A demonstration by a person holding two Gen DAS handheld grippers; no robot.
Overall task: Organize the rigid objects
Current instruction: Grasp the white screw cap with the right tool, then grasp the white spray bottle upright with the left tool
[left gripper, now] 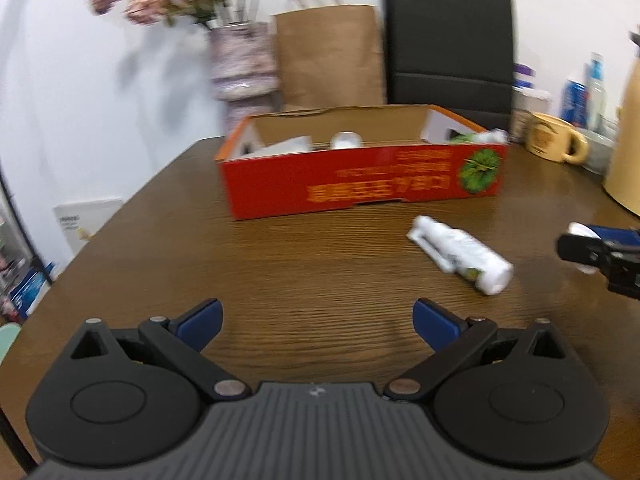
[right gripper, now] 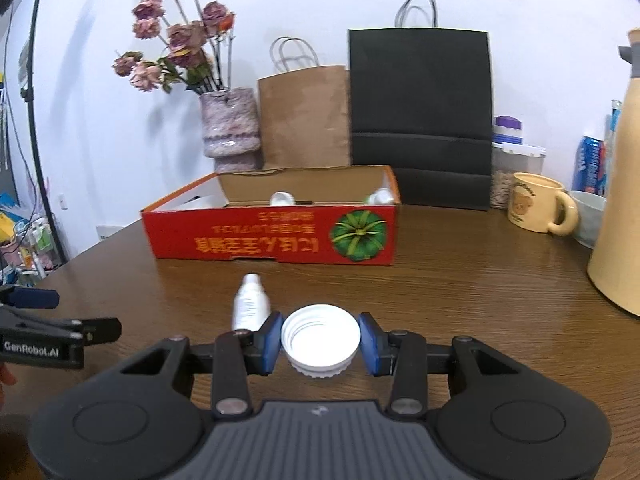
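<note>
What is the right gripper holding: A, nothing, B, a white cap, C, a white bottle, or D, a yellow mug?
B: the right gripper has its blue pads pressed on both sides of a white cap, while the bottle lies on the table.

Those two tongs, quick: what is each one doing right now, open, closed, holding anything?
Left tongs: open wide, holding nothing, above the wooden table.
Right tongs: closed on a white screw cap, its open side facing the camera.
</note>
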